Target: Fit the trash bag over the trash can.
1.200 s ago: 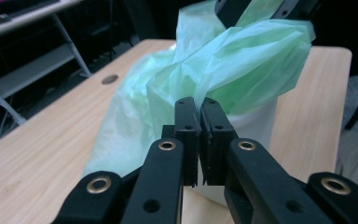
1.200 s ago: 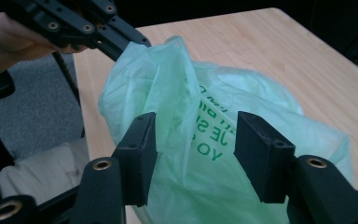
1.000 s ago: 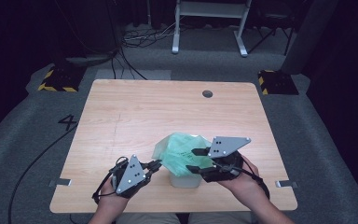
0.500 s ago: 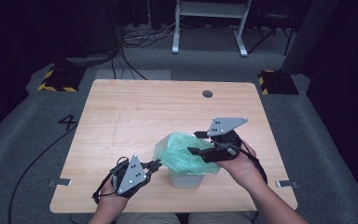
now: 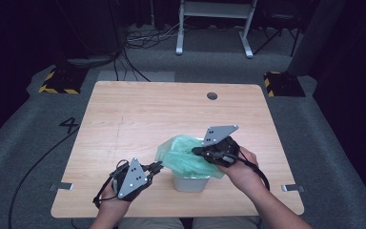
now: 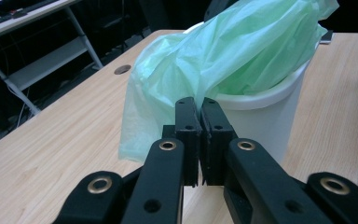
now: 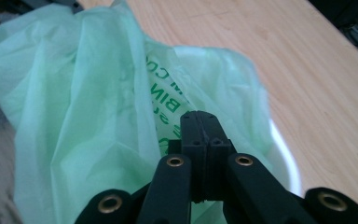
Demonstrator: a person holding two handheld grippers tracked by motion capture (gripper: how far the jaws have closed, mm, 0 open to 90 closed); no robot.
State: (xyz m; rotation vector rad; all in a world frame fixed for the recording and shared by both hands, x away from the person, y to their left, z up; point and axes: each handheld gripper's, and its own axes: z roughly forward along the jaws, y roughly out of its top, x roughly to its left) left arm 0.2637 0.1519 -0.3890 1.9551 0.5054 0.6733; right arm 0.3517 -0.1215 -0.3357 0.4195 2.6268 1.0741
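Now | right gripper (image 5: 198, 151): jaws just clamped on green bin liner (image 5: 186, 160) above white bin (image 5: 190, 182), lower centre | left gripper (image 5: 158, 166): pinching liner's left edge | liner ready for spreading over rim

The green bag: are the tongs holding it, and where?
Both tongs, left and right, are shut on the green bag, pinching its loose edge at the bin rim.

Far half of table (image 5: 138, 109): bare wood, open passage
Near centre: white bin (image 5: 190, 182) stands in the way
Bin mouth: green bag (image 5: 183, 155) bunches over the rim, blocks entry
Left of bin: left gripper (image 5: 156, 167) closes the gap
Right rim: right gripper (image 5: 196, 151) over it
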